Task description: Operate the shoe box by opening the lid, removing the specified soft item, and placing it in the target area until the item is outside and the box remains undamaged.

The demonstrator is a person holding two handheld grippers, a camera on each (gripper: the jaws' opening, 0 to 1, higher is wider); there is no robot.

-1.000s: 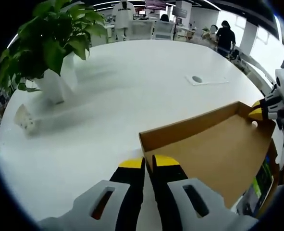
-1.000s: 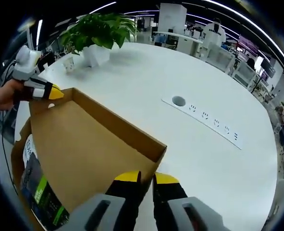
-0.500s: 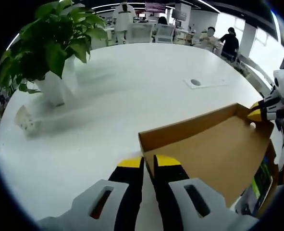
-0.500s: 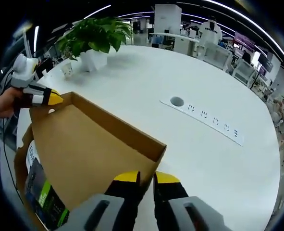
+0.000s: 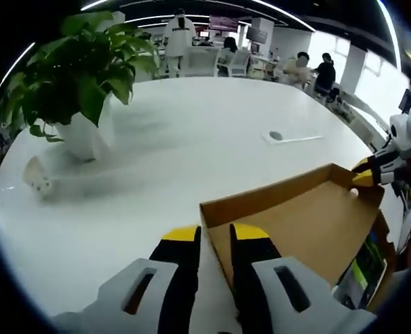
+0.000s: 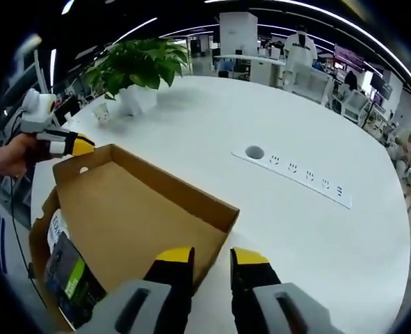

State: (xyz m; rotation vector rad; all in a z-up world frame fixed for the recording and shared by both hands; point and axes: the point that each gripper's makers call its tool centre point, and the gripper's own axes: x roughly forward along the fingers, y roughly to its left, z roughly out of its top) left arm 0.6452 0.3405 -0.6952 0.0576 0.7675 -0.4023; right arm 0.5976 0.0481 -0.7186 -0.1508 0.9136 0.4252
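Observation:
The brown cardboard shoe box lid [image 5: 309,223] stands raised, its inner face toward me. My left gripper [image 5: 215,236] is open, its jaws astride the lid's near corner edge. The right gripper view shows the same lid [image 6: 135,216], and my right gripper [image 6: 213,257] is open astride the opposite corner. Each gripper appears in the other's view: the right gripper [image 5: 366,174] at the lid's far corner, the left gripper [image 6: 76,146] held by a hand just off the corner. Under the lid, a dark item with a green label [image 6: 66,278] lies in the box [image 6: 42,236]; it also appears as the green-labelled item [image 5: 361,268].
The box sits at the edge of a large white table [image 5: 191,125]. A potted plant [image 5: 80,76] and a small white object [image 5: 37,177] stand at the far left. A socket strip [image 6: 295,174] is set into the tabletop. People stand among desks behind.
Both grippers' jaws have spread apart from the lid edge they pinched. The lid has tipped a little further back, and more of the box's inside shows.

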